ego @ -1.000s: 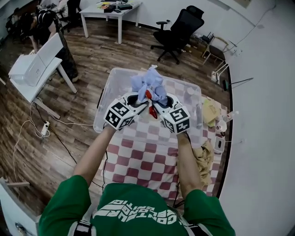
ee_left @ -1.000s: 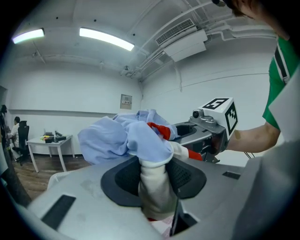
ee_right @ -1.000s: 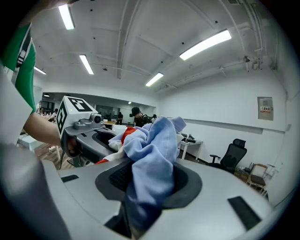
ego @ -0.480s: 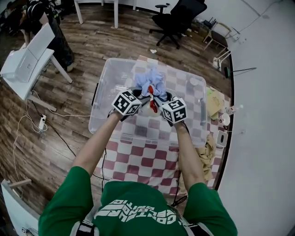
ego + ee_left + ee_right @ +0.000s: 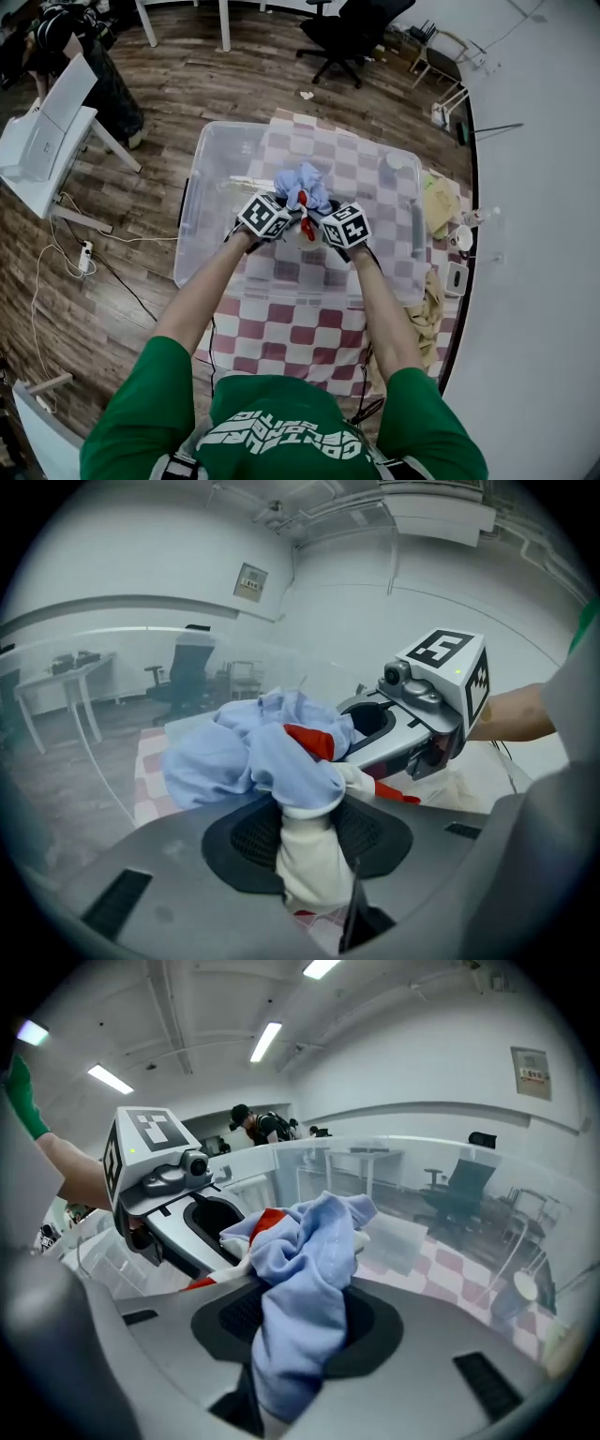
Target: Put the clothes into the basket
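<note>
So the clothes (image 5: 302, 180), a light blue bundle with bits of red and white in it, are held from both sides at once. The left gripper (image 5: 307, 834) is clamped down on a white and blue fold, its jaws kept only a little apart by the fabric wedged in there. Same story on the right gripper (image 5: 295, 1330): a thick blue fold is squeezed between its jaws, and nothing else is caught in them. The two grippers are angled in toward each other, close together, with the bundle bunched up just past them. All of it is positioned over the inside of the basket (image 5: 190, 217), a clear plastic tub set on a red and white checked cloth (image 5: 281, 330). Whether the bundle is touching the bottom of the tub can't be told. A black office chair (image 5: 349, 33) can be seen on the wood floor (image 5: 187, 84) beyond.
</note>
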Demonstrator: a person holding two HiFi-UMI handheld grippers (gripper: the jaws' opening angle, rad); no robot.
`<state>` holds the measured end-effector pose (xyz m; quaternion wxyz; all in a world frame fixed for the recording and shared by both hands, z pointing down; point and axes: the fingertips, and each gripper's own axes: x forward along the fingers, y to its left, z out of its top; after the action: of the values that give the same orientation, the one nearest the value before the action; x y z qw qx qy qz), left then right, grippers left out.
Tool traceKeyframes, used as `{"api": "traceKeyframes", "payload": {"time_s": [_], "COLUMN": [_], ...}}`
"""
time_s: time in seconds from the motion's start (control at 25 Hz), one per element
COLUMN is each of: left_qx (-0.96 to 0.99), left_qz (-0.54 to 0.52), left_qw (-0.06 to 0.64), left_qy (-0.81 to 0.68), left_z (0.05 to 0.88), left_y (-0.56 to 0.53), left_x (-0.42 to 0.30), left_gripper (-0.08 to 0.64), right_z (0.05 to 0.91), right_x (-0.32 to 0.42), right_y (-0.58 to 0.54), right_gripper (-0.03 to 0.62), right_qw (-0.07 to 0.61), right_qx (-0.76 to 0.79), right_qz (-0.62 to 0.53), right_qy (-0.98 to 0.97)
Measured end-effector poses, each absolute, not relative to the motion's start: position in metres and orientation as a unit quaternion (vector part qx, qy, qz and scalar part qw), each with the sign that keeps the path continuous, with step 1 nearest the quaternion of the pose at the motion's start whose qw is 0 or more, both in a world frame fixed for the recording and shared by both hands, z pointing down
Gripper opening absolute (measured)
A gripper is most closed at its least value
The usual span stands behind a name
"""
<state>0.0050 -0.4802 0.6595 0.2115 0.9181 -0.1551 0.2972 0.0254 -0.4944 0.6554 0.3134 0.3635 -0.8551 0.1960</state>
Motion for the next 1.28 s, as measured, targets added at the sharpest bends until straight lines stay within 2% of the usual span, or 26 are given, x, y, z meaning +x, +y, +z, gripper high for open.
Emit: {"api": "traceKeyframes", "payload": {"time_s": [0.48,0.64,1.04,1.28], "left_qx": [0.878,0.867,0.868,0.864], "left_qz": [0.389,0.418,0.431,0.452], "left_qw": [0.261,0.259,0.239,0.205], "left_qy": [-0.1,-0.08,-0.061,-0.079], "left_z": [0.755,0.782,0.792,0.784], "left_y": [-0.458,-0.441,-0.437,-0.448], "left_x": [0.012,0.012,0.013,-0.005], "left_gripper": [0.138,0.138,0.138,0.216], "right_z": [0.755,0.779,0.798,0.793], "right_x": [0.031,0.032,0.037,0.055], "right_y": [-0.475,-0.459,-0.453,-0.452], "right_gripper": [0.146,0.145,0.153,0.244], "right_qw": [0.399,0.425,0.428,0.444], "right_qx": [0.297,0.275,0.275,0.282], "right_qz": [0.277,0.297,0.315,0.326], "right_qy": [-0.822,-0.81,-0.801,-0.785]}}
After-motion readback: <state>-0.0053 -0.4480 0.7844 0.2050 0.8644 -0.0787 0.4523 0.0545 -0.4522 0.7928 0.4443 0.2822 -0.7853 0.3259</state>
